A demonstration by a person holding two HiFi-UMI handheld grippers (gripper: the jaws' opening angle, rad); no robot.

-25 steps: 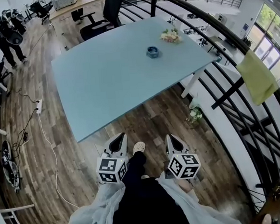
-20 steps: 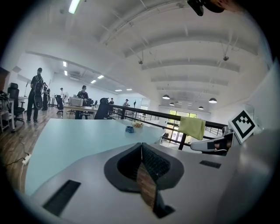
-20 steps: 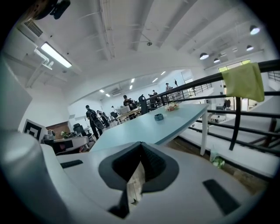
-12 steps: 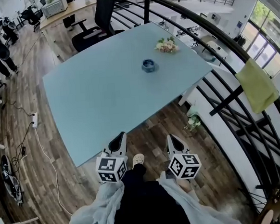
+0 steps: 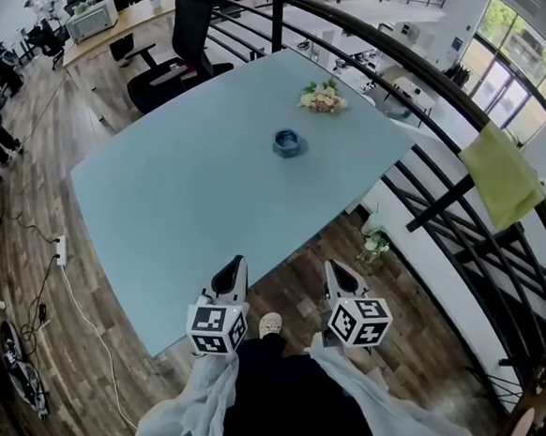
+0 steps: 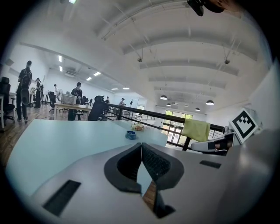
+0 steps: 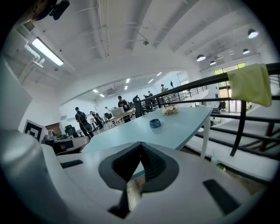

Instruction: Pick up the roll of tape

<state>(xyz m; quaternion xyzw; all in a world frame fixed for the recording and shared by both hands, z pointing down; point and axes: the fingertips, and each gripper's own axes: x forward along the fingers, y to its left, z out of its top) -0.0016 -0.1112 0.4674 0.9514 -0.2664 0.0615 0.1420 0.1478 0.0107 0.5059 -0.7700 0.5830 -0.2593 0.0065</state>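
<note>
A blue roll of tape (image 5: 287, 143) lies flat on the pale blue table (image 5: 188, 210), toward its far right part. It also shows small in the left gripper view as the tape (image 6: 130, 134) and in the right gripper view as the tape (image 7: 155, 123). My left gripper (image 5: 236, 268) and right gripper (image 5: 334, 269) hover side by side over the wooden floor, just short of the table's near edge, far from the tape. Both point toward the table with jaws closed tip to tip and nothing between them.
A small bunch of flowers (image 5: 321, 98) lies beyond the tape. A black railing (image 5: 457, 165) with a yellow cloth (image 5: 502, 173) runs along the right. An office chair (image 5: 177, 55) stands at the table's far side. People stand far off at the left. A cable (image 5: 83, 317) crosses the floor.
I have walked toward the table: its near edge has come closer to both grippers and the tape sits lower in the head view. Both grippers kept their shut pose.
</note>
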